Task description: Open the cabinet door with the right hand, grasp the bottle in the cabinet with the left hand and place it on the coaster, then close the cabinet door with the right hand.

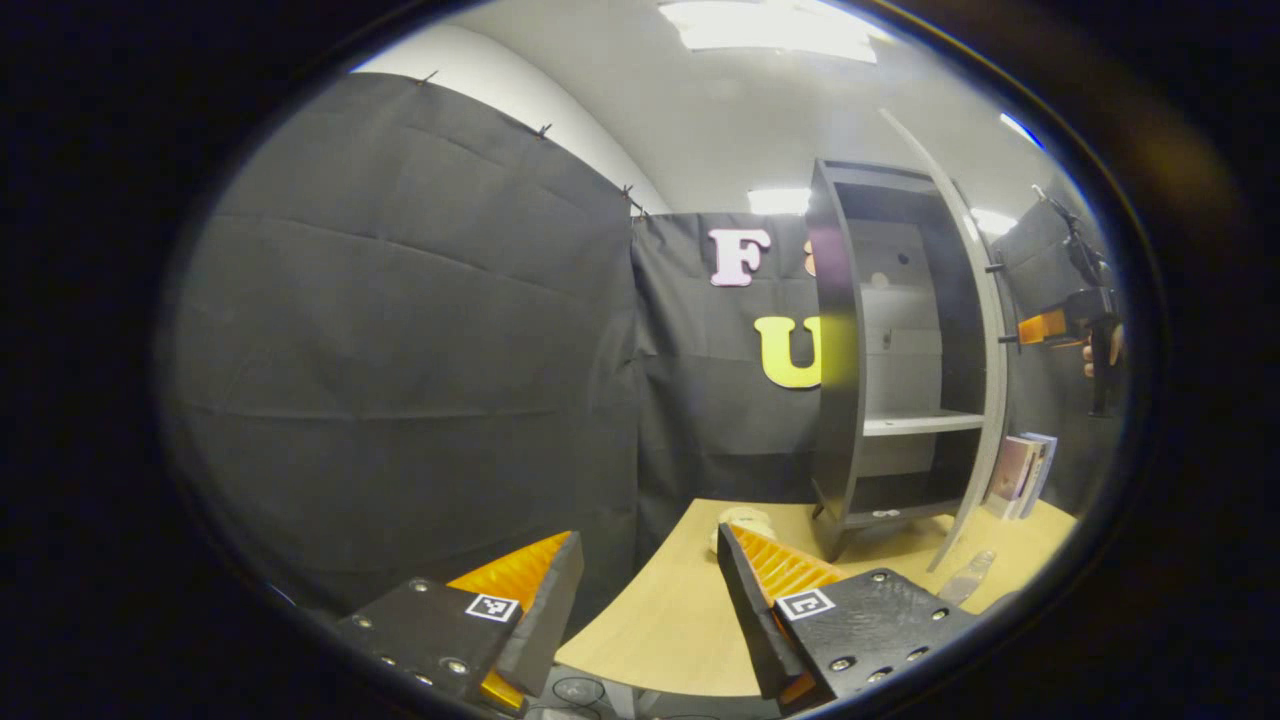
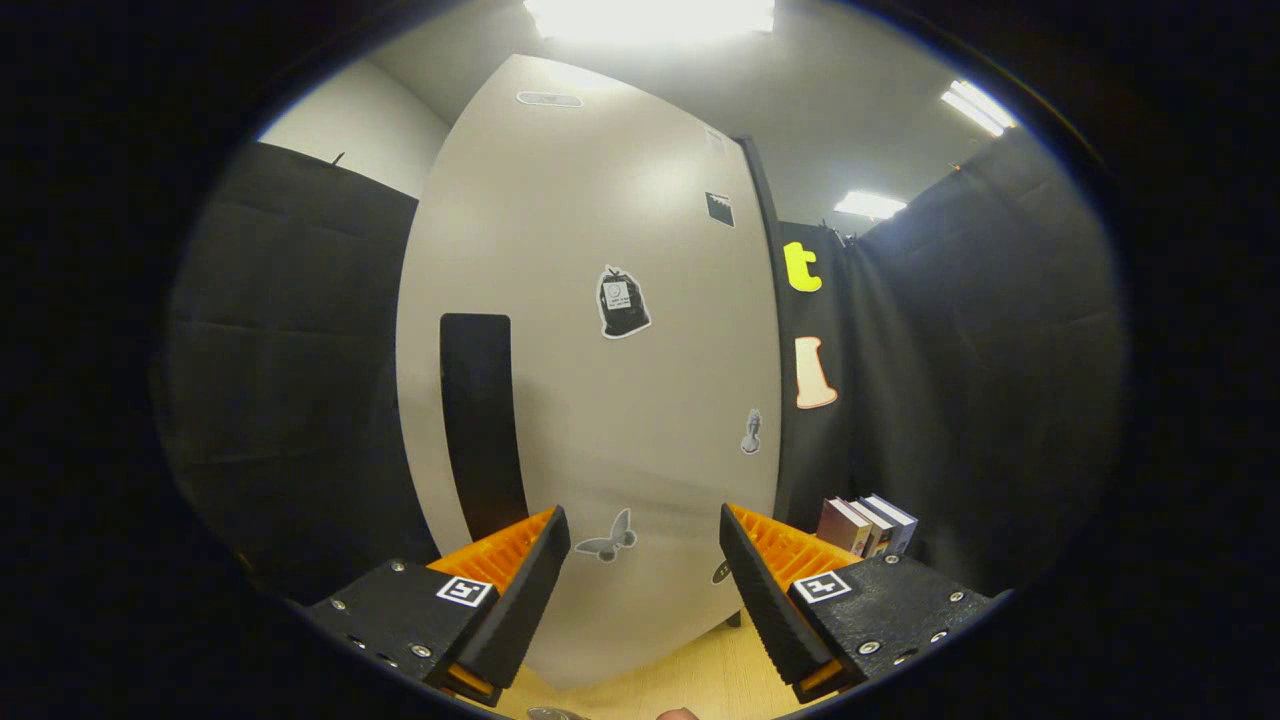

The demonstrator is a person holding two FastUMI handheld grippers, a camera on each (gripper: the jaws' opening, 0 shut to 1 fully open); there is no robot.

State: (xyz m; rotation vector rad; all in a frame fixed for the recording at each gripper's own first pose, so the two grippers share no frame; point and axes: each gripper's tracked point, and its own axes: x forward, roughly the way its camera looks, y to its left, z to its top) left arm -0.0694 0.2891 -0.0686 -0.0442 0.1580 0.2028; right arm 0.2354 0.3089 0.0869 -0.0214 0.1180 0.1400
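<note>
Door, the tall pale cabinet panel with stickers and a dark handle, stands swung open facing the spread, empty right gripper for closing, while the clear bottle sits on the wooden table by the spread, empty left gripper.

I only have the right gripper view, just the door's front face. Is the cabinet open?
Observer: Yes. In the left gripper view the door stands swung out, edge-on, and the inside of the cabinet shows.
Operator: Where's the bottle?
Observer: What looks like a clear bottle is on the table, by the door's bottom corner.
Operator: And the left tool?
Observer: The left tool is open, holding nothing, over the table's near edge.
</note>
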